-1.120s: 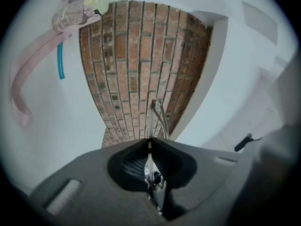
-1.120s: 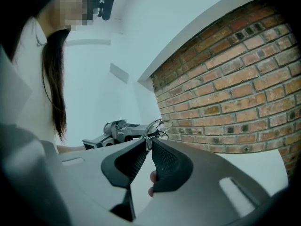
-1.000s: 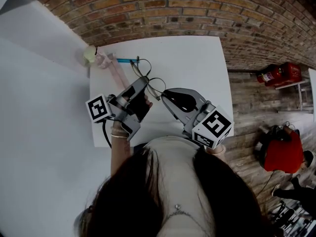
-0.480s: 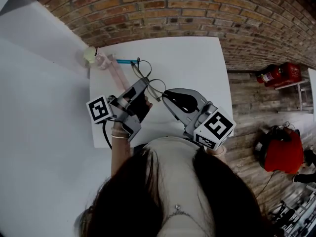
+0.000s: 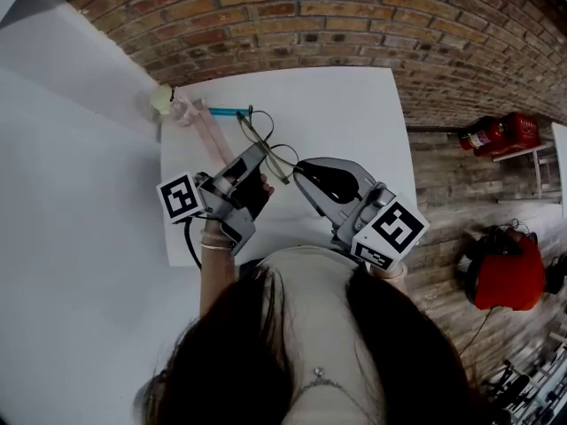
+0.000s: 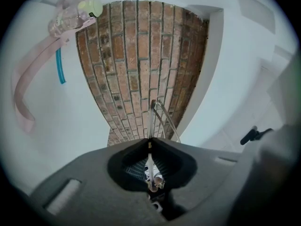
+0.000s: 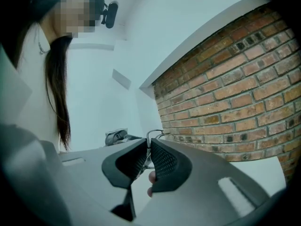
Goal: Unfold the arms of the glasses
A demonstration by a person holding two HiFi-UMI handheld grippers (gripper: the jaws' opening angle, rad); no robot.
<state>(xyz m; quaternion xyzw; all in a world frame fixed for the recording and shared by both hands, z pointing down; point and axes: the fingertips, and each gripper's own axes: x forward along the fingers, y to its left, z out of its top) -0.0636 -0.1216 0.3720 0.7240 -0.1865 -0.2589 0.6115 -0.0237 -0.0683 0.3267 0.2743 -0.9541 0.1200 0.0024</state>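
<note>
I hold the glasses lifted above the tabletop. The left hand-held gripper pinches the thin wire frame; the right hand-held gripper nips it too. I judge it light, springy and fragile: grip near the hinge.

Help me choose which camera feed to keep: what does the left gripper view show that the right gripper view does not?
Only the left gripper view: a clear bottle with a pale cap, a pink strap and a teal stick. Only the right gripper view: the person's long dark hair. Both: the brick wall, and the wire glasses pinched in shut jaws, by the left gripper in one view and the right gripper in the other.
</note>
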